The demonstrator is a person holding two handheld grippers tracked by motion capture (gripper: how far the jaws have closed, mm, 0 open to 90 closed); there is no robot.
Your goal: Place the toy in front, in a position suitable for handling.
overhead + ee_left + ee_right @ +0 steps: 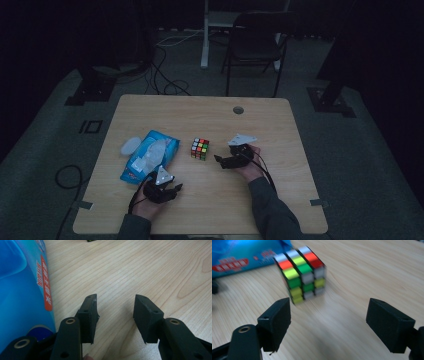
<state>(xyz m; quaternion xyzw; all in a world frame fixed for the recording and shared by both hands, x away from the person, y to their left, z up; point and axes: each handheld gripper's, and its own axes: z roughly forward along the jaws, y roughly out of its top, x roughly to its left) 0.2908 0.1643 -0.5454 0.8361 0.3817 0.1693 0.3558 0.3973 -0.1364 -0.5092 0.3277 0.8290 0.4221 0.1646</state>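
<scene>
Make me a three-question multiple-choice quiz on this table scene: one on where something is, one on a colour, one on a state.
1. The puzzle cube lies
A. on the blue packet
B. on bare table, right of the blue packet
C. on the chair

2. The packet is mainly
A. blue
B. red
C. black

3. The right claw is
A. shut on the cube
B. shut, empty
C. open, short of the cube

Answers: 1 B, the high view shows bare wood between them. 2 A, its wrapper is blue. 3 C, the right gripper view shows its jaws apart, cube ahead.
</scene>
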